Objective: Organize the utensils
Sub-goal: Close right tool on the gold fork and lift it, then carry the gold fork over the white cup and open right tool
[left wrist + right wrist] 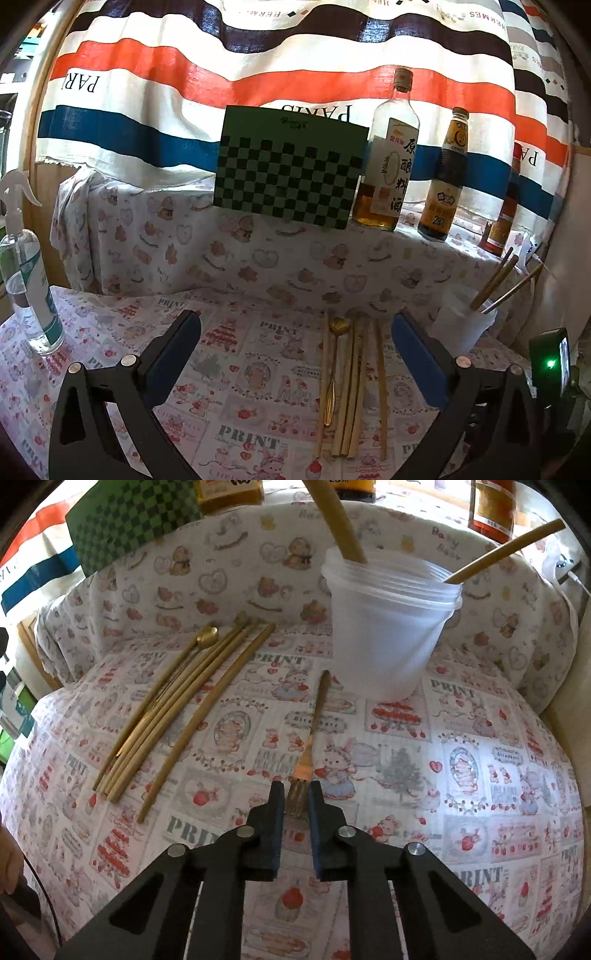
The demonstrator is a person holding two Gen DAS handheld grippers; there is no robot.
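Gold-coloured fork (309, 744) lies on the tabletop (461, 775), its handle running away toward the base of a translucent plastic cup (388, 627) and its tines pointing back at the camera. The right tool (296, 794) has its two fingers drawn close together on either side of the tines; whether the pads actually press the metal I cannot tell from this view.

To the left of the fork, well apart from it, a bundle of wooden chopsticks (173, 709) lies in a rough row with a gold spoon (207, 636) among them, one chopstick set slightly off to the right of the rest. The cup stands upright near the back of the tabletop and holds more chopsticks (343, 520) leaning against its rim.

In the left wrist view the left tool (295, 332) hangs above the tabletop with its fingers spread wide and nothing between them. The chopstick row (354, 387) and the spoon (334, 369) lie just ahead of it, nearer its right finger. Behind, on a cloth-covered ledge (258, 254), stand a green checkerboard (288, 166), a clear bottle of cooking wine (391, 155) and a dark sauce bottle (447, 177). A spray bottle (26, 266) stands at far left.
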